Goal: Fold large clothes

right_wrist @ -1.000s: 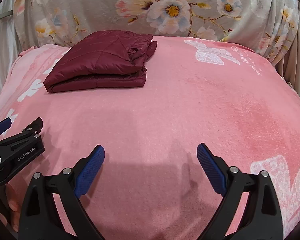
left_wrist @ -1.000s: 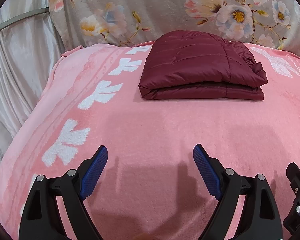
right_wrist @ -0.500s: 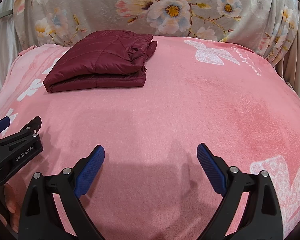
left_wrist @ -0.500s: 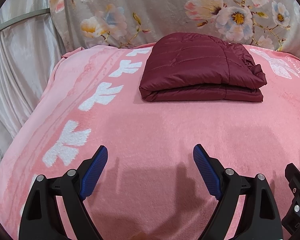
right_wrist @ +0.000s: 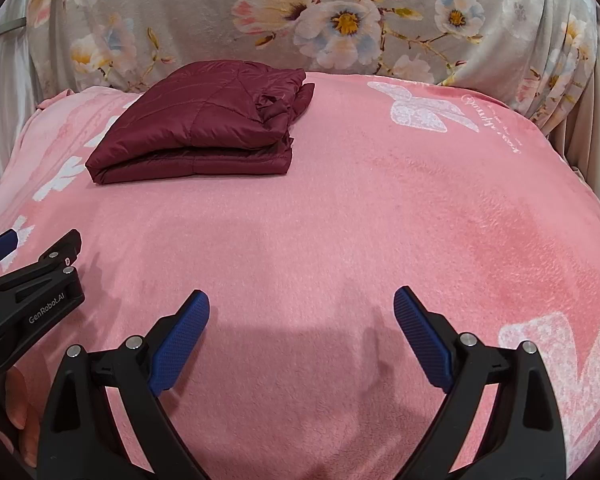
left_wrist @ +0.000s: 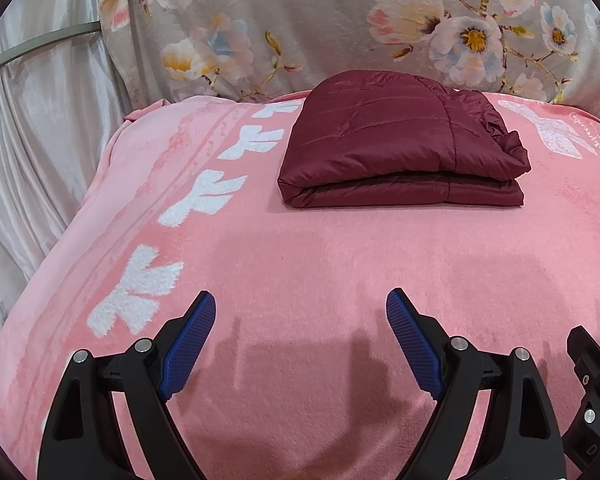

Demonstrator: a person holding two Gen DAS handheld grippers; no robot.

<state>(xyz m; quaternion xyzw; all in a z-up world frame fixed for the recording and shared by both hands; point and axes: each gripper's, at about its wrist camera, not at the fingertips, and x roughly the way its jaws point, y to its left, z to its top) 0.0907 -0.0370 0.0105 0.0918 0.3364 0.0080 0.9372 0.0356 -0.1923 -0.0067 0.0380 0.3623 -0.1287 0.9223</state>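
Observation:
A dark red quilted jacket [left_wrist: 396,144] lies folded in a flat bundle at the far side of the pink blanket [left_wrist: 300,264]; it also shows in the right wrist view [right_wrist: 204,132] at the far left. My left gripper [left_wrist: 300,312] is open and empty, held over the near part of the blanket, well short of the jacket. My right gripper [right_wrist: 302,308] is open and empty, also near the front, to the right of the left one. The left gripper's body [right_wrist: 28,300] shows at the left edge of the right wrist view.
The pink blanket [right_wrist: 380,220] with white patterns covers the whole surface. A grey floral cloth [left_wrist: 340,28] hangs behind it. A pale curtain [left_wrist: 40,140] hangs beyond the left edge. The blanket drops off at the right edge [right_wrist: 596,200].
Both grippers have drawn back very slightly, so the jacket sits a touch farther off. Both stay open and the jacket has not moved.

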